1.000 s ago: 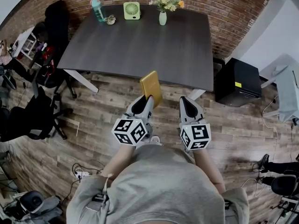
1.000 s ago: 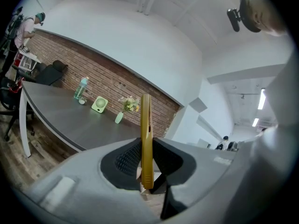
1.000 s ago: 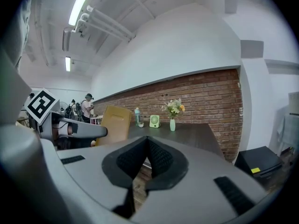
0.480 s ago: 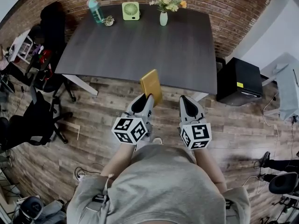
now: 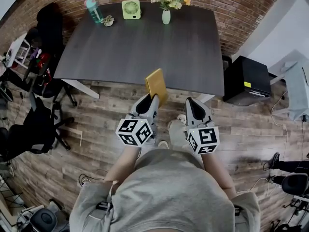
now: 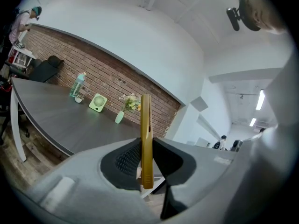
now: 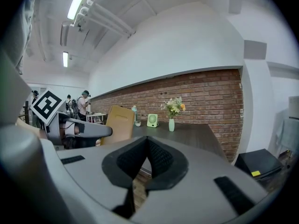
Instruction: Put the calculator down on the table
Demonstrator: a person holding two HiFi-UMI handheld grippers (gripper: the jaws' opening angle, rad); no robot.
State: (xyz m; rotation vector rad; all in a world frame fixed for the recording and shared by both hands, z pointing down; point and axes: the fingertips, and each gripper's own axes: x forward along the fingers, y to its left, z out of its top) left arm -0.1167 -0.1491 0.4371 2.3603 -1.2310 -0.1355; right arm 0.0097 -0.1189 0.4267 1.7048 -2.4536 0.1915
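The flat yellow rectangular calculator [image 5: 156, 84] is held upright on edge, clamped in the left claw [image 5: 152, 100]. It is seen against the near edge of the dark wooden table [image 5: 140, 47], which has been brought slightly closer than a second ago. The right claw [image 5: 192, 103] is closed on nothing. Set-down is judged still pending.

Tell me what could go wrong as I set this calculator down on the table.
1. The left gripper holds the calculator by one end only, standing on edge; it could pivot or slip as you lower it.
2. It hangs near the table's front edge; released too early, it may fall to the wooden floor.
3. The right gripper is shut and empty, not ready to steady it.
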